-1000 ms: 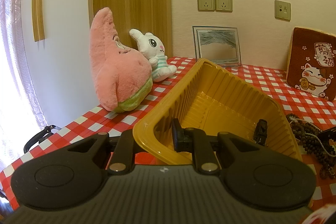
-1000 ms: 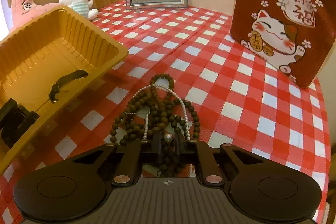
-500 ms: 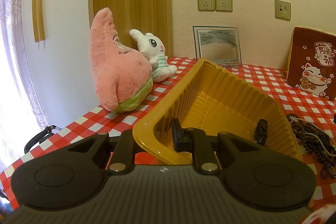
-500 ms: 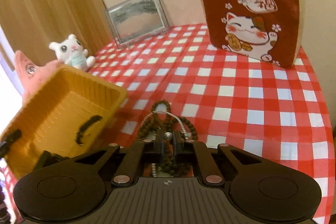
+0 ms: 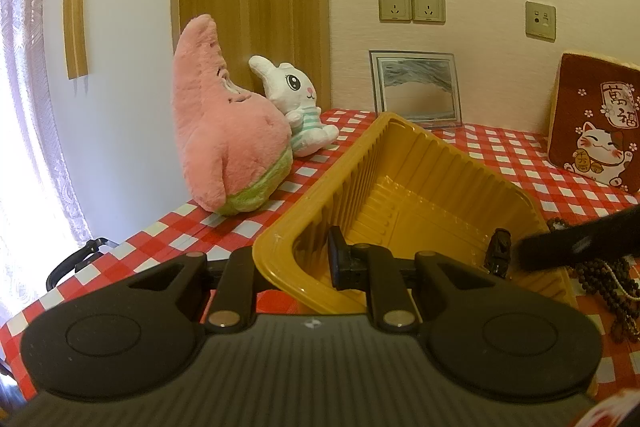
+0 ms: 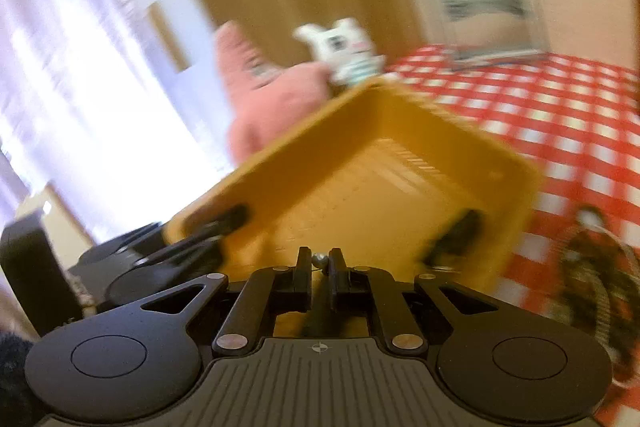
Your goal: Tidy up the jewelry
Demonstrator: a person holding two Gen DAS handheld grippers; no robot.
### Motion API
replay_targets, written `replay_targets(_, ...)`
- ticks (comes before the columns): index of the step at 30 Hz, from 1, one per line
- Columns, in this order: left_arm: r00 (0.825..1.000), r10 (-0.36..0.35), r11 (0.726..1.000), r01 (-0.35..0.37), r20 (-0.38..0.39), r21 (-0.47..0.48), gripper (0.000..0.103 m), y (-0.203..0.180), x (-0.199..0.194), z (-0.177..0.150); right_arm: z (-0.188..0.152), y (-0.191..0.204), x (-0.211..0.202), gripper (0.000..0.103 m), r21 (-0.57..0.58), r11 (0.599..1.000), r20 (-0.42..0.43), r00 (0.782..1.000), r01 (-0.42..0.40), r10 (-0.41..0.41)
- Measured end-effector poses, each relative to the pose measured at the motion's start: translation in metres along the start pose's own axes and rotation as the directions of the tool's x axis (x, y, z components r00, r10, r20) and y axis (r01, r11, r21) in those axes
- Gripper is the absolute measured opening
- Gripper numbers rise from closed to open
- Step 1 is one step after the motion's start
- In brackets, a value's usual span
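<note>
A yellow plastic tray (image 5: 420, 163) is tilted up on the red-checked table; it also shows in the right wrist view (image 6: 384, 163). My left gripper (image 5: 296, 267) is shut on the tray's near rim. A black hair clip (image 5: 498, 251) lies inside the tray. My right gripper (image 6: 320, 263) is shut on a small silver bead or pendant (image 6: 319, 259) and is over the tray's near edge. A pile of brown bead and pearl necklaces (image 5: 604, 279) lies on the table right of the tray, blurred in the right wrist view (image 6: 596, 267).
A pink star plush (image 5: 224, 139) and a white bunny plush (image 5: 296, 103) stand at the back left. A framed sand picture (image 5: 416, 89) leans on the wall. A brown lucky-cat cushion (image 5: 600, 127) stands at the back right.
My right gripper has lifted off the bead pile and swung left over the tray, still shut on the small silver piece. Its arm now enters the left view. The left gripper has not moved.
</note>
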State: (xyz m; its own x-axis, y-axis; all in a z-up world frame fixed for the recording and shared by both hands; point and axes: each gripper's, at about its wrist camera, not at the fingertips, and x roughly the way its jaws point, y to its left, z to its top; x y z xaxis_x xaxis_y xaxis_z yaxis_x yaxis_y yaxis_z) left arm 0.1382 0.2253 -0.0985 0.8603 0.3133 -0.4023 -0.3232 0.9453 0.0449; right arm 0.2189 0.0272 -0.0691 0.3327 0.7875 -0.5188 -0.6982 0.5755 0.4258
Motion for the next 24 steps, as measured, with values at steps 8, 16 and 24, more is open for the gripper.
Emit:
replay_targets(8,1.000,0.003,1.000,-0.003,0.001,-0.007,0.016,0.001,0.000,-0.002,-0.008,0.021,0.046,0.009,-0.070,0.997,-0.071,0.997,-0.013,0.008)
replay_targets(16,1.000,0.002,1.000,-0.002,-0.001,-0.010,0.016,0.001,0.000,-0.003,-0.013,0.003,0.010,0.035,0.000,1.000,-0.025,0.999,0.029,-0.029)
replay_targets(24,1.000,0.003,1.000,-0.003,-0.003,-0.010,0.016,0.000,0.000,-0.003,-0.043,-0.052,-0.054,0.035,0.140,0.962,-0.026,0.972,0.234,-0.233)
